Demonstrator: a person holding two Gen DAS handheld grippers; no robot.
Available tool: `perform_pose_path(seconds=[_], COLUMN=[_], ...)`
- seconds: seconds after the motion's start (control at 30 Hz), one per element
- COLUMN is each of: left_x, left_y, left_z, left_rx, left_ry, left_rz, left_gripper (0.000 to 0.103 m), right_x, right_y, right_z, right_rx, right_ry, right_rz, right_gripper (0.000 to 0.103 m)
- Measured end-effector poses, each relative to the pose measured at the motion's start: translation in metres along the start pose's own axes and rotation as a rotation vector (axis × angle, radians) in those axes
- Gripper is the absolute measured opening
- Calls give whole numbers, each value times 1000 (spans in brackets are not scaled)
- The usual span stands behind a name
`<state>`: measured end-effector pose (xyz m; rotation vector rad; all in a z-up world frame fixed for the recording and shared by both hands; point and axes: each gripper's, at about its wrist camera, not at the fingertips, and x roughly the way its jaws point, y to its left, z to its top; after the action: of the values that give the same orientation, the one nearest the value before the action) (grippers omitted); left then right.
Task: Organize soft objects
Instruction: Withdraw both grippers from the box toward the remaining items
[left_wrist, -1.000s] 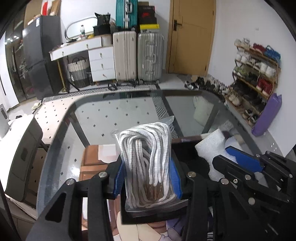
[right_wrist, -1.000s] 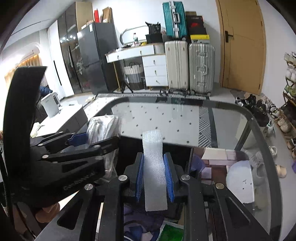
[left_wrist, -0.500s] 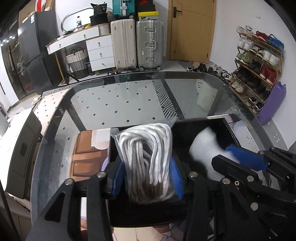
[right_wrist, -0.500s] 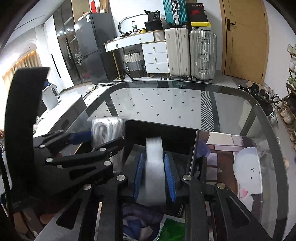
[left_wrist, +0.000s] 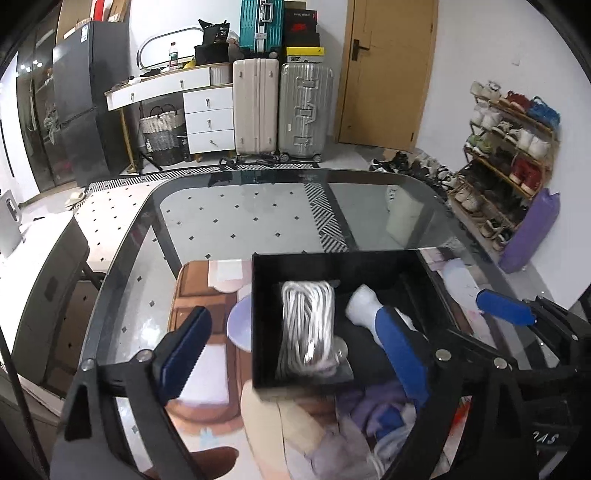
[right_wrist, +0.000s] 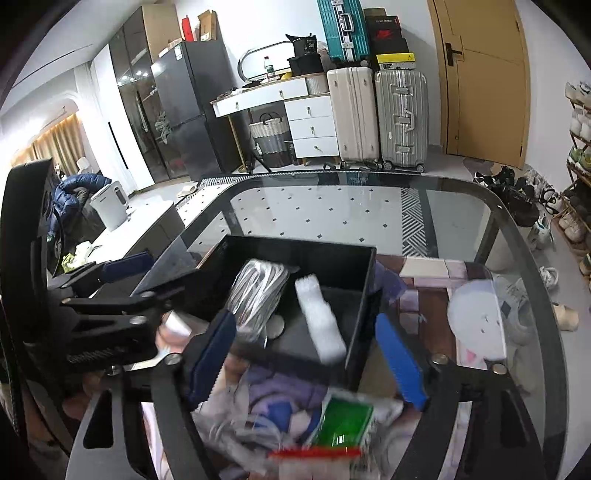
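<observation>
Both sets of jaws spread wide, nothing held. Left gripper (left_wrist: 291, 354) straddles the bagged bundle of white cord (left_wrist: 308, 325) lying ahead between its fingers, long axis pointing away. Right gripper (right_wrist: 306, 358) has the white foam strip (right_wrist: 320, 319) just ahead, same axis. Both lie side by side in the black open-top box (right_wrist: 295, 245). Box walls flank each; open glass table (left_wrist: 258, 206) beyond, loose soft pile (right_wrist: 280, 406) under the jaws, nearer the right.

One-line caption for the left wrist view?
Open left gripper above black box holding bagged white rope and foam strip.
</observation>
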<state>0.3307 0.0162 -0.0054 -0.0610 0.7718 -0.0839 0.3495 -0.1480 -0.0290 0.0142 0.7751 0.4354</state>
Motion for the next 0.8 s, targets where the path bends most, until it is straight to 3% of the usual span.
perform_pose_path(seconds=[0.13,0.3,0.47,0.7,0.8], left_x=[-28,-56,-57,-34,-29], left_y=[0,-1,-6,-20,-20], left_z=[-18,-45,-87,-139,-149], left_rx=[17,17,40,141,131], left_ry=[-27,-41,20,143,176], left_rz=[-20,-39,1,-4,-27], left_gripper=[100,103,103,103,103], right_x=[-30,-60,-79,-78,-76], right_y=[4,8,11,7,3], right_z=[-17,-36,-65,-116,-136], right_rx=[9,16,46,36,71], right_ry=[-18,-42,-16,60,100], right_rz=[5,-11,-27,-48,-26], right_gripper=[90,90,94,94,94])
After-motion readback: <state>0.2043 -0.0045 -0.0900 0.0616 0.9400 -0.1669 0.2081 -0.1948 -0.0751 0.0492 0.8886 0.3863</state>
